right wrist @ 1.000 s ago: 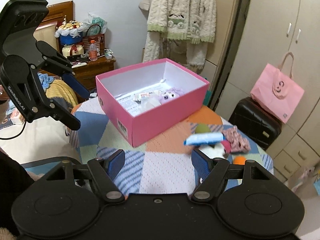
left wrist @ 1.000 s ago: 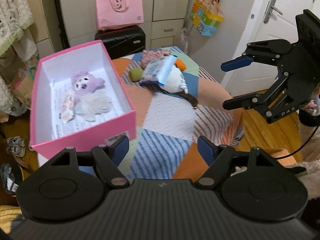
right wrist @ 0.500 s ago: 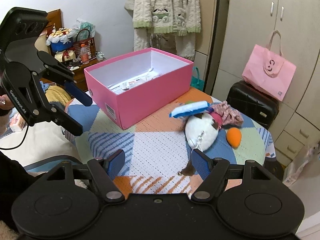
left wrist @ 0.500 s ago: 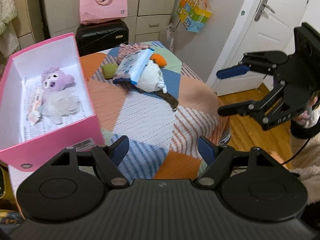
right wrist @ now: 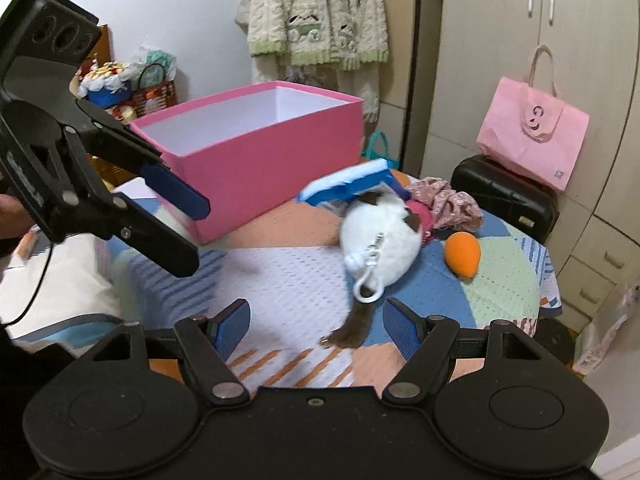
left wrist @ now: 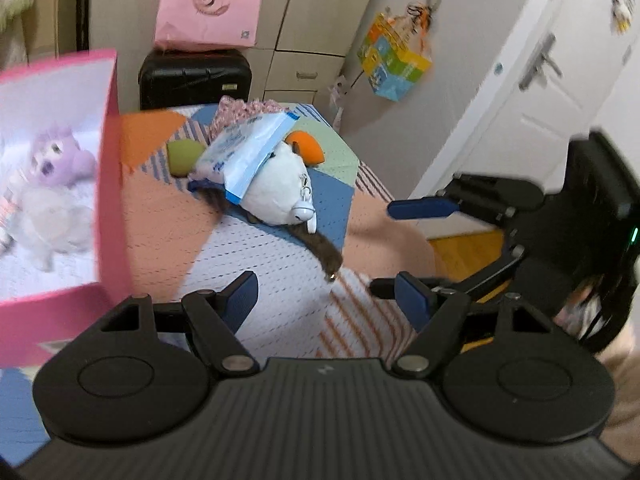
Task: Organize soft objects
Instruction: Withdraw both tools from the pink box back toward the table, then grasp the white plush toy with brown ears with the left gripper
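Note:
A white plush toy (left wrist: 280, 188) (right wrist: 380, 240) with a brown tail lies on the patchwork table, a blue-white tissue pack (left wrist: 248, 152) (right wrist: 348, 186) on top of it. An orange soft toy (right wrist: 464, 254), a green soft ball (left wrist: 182, 156) and pink patterned cloth (right wrist: 444, 204) lie beside it. The pink box (left wrist: 108, 184) (right wrist: 256, 160) holds a purple plush (left wrist: 60, 160) and a white fluffy item (left wrist: 48, 224). My left gripper (left wrist: 326, 300) (right wrist: 188, 232) is open and empty. My right gripper (right wrist: 316, 324) (left wrist: 404, 244) is open and empty, its fingers on either side of the tail end.
A black suitcase (left wrist: 196, 76) with a pink bag (left wrist: 208, 8) stands behind the table by the wardrobe. A white door (left wrist: 540, 92) is to the right. A knitted garment (right wrist: 316, 20) hangs on the wall. The table edge (right wrist: 548, 280) drops off at right.
Both grippers have moved closer to the white plush toy. The left view has swung right, so the pink box now sits at its left edge. Both stay open.

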The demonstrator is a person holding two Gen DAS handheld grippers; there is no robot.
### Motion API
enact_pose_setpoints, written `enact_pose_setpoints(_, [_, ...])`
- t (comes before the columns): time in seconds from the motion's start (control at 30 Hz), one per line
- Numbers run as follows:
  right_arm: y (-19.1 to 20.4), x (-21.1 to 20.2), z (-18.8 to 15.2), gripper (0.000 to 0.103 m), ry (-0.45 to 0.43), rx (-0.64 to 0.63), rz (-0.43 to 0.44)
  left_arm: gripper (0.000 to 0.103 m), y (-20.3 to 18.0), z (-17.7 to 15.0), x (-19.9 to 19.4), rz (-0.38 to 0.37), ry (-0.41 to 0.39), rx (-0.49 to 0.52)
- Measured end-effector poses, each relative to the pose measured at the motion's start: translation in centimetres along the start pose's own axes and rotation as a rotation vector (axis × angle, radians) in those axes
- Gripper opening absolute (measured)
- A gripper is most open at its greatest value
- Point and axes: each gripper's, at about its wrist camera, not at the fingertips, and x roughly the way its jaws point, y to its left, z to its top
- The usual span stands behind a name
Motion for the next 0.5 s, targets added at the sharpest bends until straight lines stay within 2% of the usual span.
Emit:
enact_pose_setpoints(0.1, [-0.7, 1.7, -0.7, 0.078, -0.026, -0.005, -0.038, 0.075, 1.2, 0.3, 2.2, -0.030, -0.007, -0.086])
enact_pose_setpoints(0.37, [-2.4, 5.0, -0.8, 0.078, -0.082, 0.026, -0.060, 0.075, 2.4, 0.5, 5.5, -0.020, -0.090, -0.154])
enact_pose_setpoints(0.5, [-2.6, 6.5, -0.6, 0.078, -0.085, -0.007, -0.071, 0.074, 2.9, 0.9, 6.7, 0.009, -0.144, -0.170])
